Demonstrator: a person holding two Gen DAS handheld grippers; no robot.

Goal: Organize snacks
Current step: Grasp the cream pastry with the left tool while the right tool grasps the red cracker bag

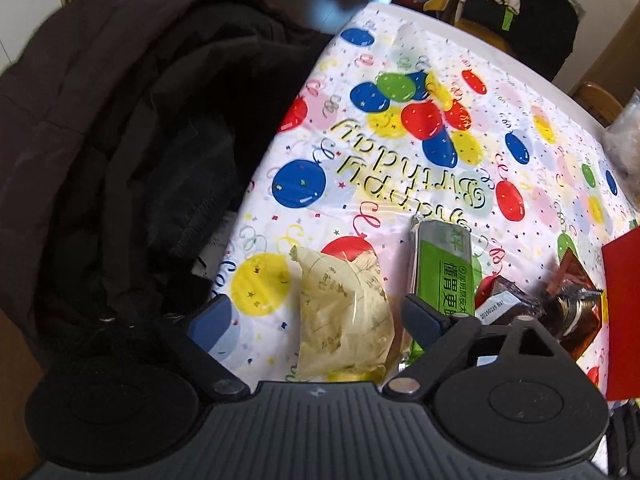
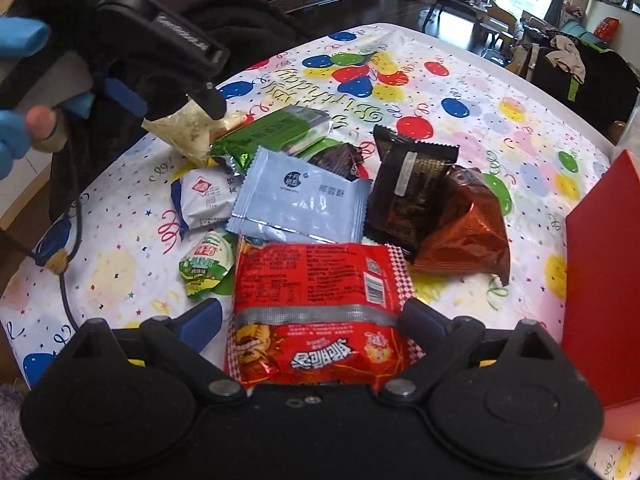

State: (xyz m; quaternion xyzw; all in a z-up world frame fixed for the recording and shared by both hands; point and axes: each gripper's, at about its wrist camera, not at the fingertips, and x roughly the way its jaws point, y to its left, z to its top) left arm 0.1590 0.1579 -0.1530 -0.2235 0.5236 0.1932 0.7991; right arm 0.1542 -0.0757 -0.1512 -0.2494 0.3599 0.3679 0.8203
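A pile of snack packets lies on the balloon tablecloth (image 2: 480,92). My left gripper (image 1: 316,316) is open, its fingers on either side of a pale yellow packet (image 1: 344,312); in the right wrist view the same gripper (image 2: 176,96) hangs over that packet (image 2: 188,132). My right gripper (image 2: 312,320) is open around a red packet (image 2: 316,292) at the pile's near edge. Between them lie a green packet (image 2: 276,132), a pale blue packet (image 2: 300,200), a black packet (image 2: 408,188), a brown foil packet (image 2: 468,224) and two small white-and-green packets (image 2: 204,196).
A red box (image 2: 600,280) stands at the right edge of the table. A dark coat (image 1: 120,140) is heaped at the table's left side. A cable (image 2: 68,280) trails across the near left corner. Furniture and bags stand beyond the far edge.
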